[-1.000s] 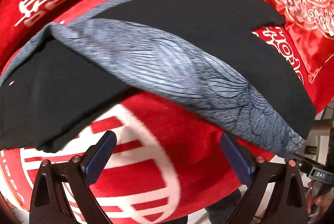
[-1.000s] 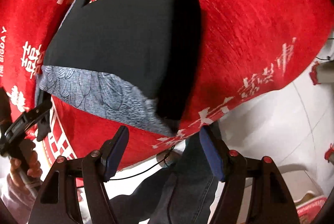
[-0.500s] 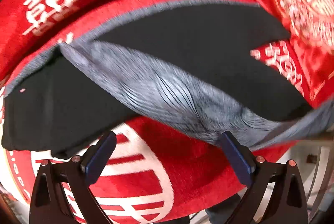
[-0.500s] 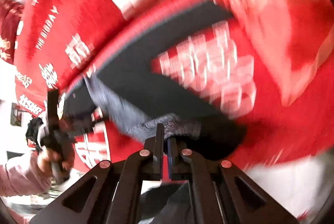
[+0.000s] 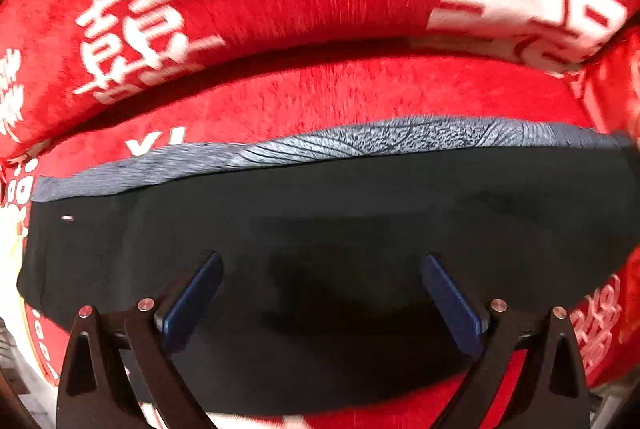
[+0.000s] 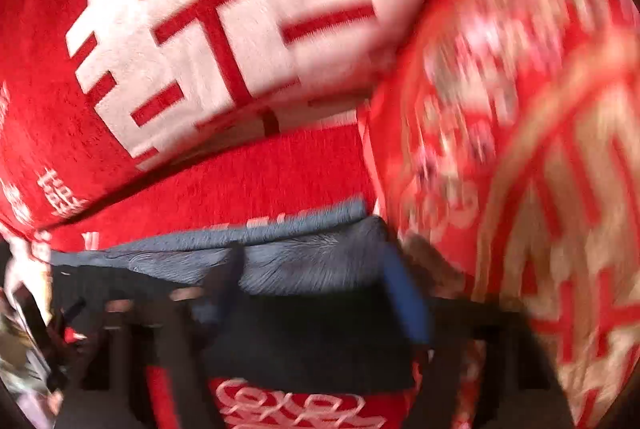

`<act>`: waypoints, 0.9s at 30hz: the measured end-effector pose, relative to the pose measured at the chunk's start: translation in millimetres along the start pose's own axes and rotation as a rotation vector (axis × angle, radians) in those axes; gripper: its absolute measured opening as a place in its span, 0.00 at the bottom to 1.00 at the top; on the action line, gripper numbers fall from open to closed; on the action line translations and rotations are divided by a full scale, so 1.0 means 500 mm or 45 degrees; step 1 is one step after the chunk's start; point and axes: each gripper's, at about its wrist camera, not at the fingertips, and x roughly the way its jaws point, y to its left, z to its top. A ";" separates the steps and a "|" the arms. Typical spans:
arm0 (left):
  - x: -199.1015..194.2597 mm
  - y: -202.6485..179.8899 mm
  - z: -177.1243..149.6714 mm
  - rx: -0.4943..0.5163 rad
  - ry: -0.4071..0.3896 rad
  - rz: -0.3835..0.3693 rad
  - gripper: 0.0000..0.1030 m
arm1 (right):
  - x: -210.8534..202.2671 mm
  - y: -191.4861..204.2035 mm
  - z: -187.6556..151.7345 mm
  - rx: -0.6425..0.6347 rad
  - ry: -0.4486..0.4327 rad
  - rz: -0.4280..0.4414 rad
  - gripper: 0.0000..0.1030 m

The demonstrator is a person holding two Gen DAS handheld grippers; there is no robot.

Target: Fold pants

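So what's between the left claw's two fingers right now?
Only the black panel of the folded pants beneath the open left claw; nothing gripped, per the left wrist view.

The right wrist view is smeared by motion: the right gripper (image 6: 316, 293) shows only as 2 dark streaks, and the patterned cushion (image 6: 520, 149) is unreadable. The pants (image 5: 320, 229) run past the left wrist view's right edge. They hide part of the red sofa cover (image 5: 300, 97) beneath.
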 end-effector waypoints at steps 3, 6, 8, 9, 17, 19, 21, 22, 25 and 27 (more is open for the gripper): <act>0.036 -0.011 -0.004 -0.003 0.040 0.024 0.98 | -0.040 0.033 -0.027 -0.091 -0.074 0.058 0.77; 0.034 -0.008 -0.012 -0.035 0.029 0.017 0.98 | -0.044 0.028 -0.117 0.003 -0.018 0.180 0.77; 0.035 -0.005 -0.014 -0.050 0.041 0.011 0.98 | -0.009 0.006 -0.179 0.106 0.086 0.137 0.76; 0.034 -0.004 -0.017 -0.053 0.042 0.010 0.98 | 0.017 -0.015 -0.209 0.188 0.132 0.117 0.74; 0.024 -0.006 -0.011 -0.051 0.032 0.033 0.99 | 0.076 -0.063 -0.192 0.368 0.039 0.075 0.10; 0.019 -0.010 -0.012 -0.039 0.026 0.041 0.99 | 0.057 -0.055 -0.179 0.306 -0.001 0.058 0.10; 0.027 -0.015 -0.013 -0.021 0.064 0.062 0.99 | 0.088 -0.072 -0.187 0.341 0.110 0.038 0.13; 0.022 -0.015 -0.011 -0.033 0.071 0.062 0.99 | 0.113 -0.082 -0.197 0.359 0.205 0.016 0.22; -0.012 -0.011 0.005 -0.041 0.005 0.051 0.99 | 0.087 -0.073 -0.212 0.333 0.199 -0.019 0.29; -0.024 -0.006 0.021 -0.038 -0.031 0.041 0.99 | 0.034 -0.048 -0.211 0.256 0.079 -0.005 0.29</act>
